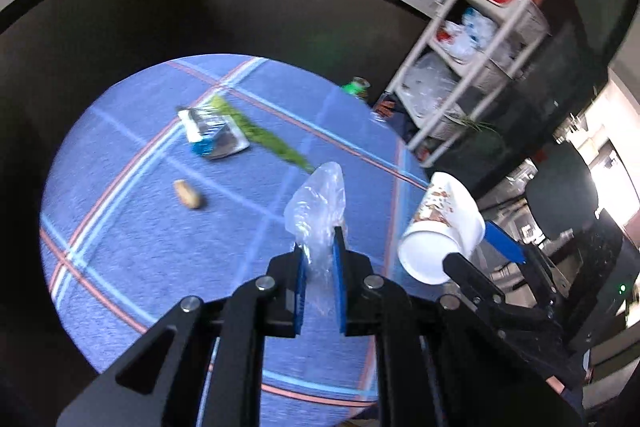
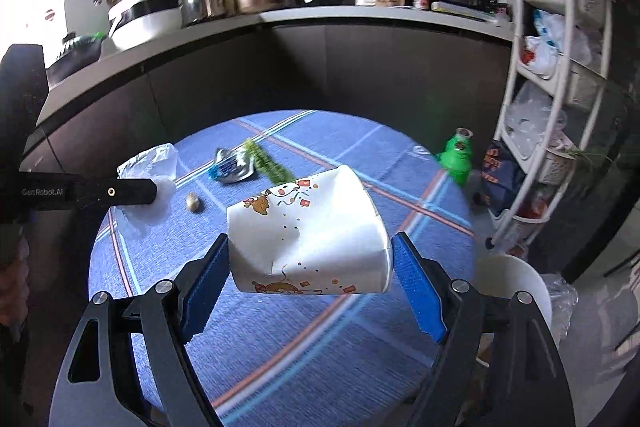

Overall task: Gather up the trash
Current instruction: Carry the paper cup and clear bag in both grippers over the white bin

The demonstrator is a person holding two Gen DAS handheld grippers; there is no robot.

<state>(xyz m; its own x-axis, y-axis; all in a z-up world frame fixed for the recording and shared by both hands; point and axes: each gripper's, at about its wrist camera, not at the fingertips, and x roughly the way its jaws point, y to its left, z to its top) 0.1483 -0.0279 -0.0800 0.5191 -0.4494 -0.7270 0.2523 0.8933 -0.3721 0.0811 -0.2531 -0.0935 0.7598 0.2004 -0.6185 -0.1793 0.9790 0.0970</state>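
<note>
My left gripper [image 1: 320,241] is shut on a crumpled clear plastic bag [image 1: 316,203], held above the round table with the blue checked cloth [image 1: 160,267]. My right gripper [image 2: 312,247] is shut on a dented white paper cup [image 2: 308,227] with cartoon prints, lying sideways between the blue pads and off the table. The left wrist view shows that cup [image 1: 440,227] to the right of the bag. On the cloth lie a silver and blue wrapper [image 2: 232,167], a green vegetable strip [image 2: 272,167] and a small brown nut-like scrap [image 2: 194,202].
A green bottle [image 2: 458,155] stands at the table's far right edge. A white bin [image 2: 516,287] with a plastic liner sits low beside the table on the right. Behind it is a white storage rack [image 2: 560,107]. A dark counter [image 2: 360,19] with appliances runs along the back.
</note>
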